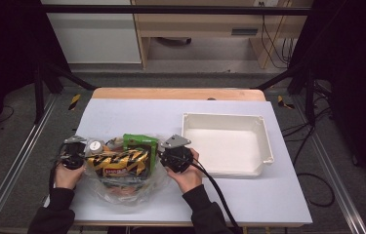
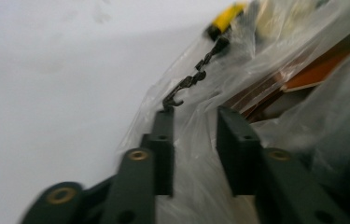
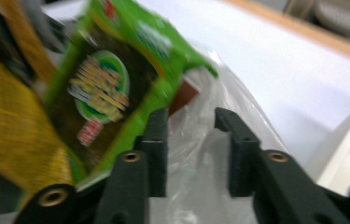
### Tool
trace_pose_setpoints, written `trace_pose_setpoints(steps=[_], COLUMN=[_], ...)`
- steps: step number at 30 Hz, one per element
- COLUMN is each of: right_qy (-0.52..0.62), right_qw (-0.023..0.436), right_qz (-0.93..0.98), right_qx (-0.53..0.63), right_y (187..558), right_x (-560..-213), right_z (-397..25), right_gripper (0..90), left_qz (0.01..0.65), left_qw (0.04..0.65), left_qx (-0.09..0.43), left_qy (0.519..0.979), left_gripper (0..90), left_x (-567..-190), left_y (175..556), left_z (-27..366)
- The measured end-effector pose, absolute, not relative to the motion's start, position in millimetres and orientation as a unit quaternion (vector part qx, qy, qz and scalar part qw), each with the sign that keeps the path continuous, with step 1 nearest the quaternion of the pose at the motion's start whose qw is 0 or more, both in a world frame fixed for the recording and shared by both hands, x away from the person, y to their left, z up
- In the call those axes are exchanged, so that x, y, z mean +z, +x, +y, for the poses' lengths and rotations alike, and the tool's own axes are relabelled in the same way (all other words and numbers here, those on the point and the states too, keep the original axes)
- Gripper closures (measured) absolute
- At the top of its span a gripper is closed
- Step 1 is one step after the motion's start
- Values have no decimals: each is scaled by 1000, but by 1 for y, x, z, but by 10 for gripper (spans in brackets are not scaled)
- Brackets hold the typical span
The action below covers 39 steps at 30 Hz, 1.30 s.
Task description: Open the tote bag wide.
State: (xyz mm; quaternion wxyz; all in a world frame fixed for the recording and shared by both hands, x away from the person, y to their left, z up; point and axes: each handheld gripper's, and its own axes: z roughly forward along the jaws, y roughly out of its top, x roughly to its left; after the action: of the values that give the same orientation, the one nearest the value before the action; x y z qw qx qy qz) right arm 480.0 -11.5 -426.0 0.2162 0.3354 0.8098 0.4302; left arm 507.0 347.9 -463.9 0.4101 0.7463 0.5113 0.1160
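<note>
While the clear plastic bag (image 1: 122,190) sat in the lower left of the high view on the pale surface (image 1: 136,114), it looked crumpled and glossy, stuffed with snack packets: a green packet (image 1: 139,142) toward the top and a yellow-and-black packet (image 1: 119,160) across the middle. The left gripper (image 1: 74,151) stood at the bag's left edge and the right gripper (image 1: 174,151) at its right edge, with a white tray (image 1: 263,141) lying just beyond to the right. Each gripper's fingers (image 2: 163,135) stood partly apart with bag film between them, though whether they pinched it was unclear. Blur smeared the print on the packets, and the film hid the lower contents.
</note>
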Motion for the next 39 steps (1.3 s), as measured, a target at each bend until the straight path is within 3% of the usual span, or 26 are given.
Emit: trace_pose_setpoints(steps=[6, 12, 20, 25, 28, 30, 31, 33, 35, 37, 39], right_qy=[298, 271, 258, 239, 229, 223, 222, 221, 220, 216, 216], right_qw=[198, 185, 158, 137, 127, 123, 122, 119, 104, 87, 72], right_qz=[788, 786, 786, 797, 799, 803, 807, 816, 825, 829, 834], right_qx=[501, 525, 539, 537, 542, 538, 534, 522, 510, 508, 502], right_y=[457, 435, 419, 414, 412, 412, 412, 411, 410, 407, 405], right_x=[-399, -386, -391, -402, -409, -413, -415, -418, -420, -421, -424], right_z=[-27, -42, -45, -38, -33, -29, -27, -24, -24, -26, -27], right_gripper=[550, 582, 582, 502, 433, 423, 443, 571, 763, 866, 900], left_qz=[503, 481, 437, 431, 438, 445, 447, 448, 451, 455, 462], left_qw=[472, 522, 538, 523, 511, 500, 497, 491, 482, 468, 454], left_qx=[166, 212, 233, 213, 199, 192, 187, 182, 179, 174, 168], left_qy=[705, 672, 682, 704, 712, 718, 720, 725, 729, 737, 743], left_gripper=[562, 601, 600, 578, 642, 747, 804, 894, 898, 898, 898], left_x=[-432, -401, -383, -391, -396, -399, -401, -402, -403, -410, -420], left_y=[471, 424, 386, 386, 389, 389, 389, 387, 382, 375, 370], left_z=[370, 384, 360, 345, 342, 340, 339, 339, 339, 340, 340])
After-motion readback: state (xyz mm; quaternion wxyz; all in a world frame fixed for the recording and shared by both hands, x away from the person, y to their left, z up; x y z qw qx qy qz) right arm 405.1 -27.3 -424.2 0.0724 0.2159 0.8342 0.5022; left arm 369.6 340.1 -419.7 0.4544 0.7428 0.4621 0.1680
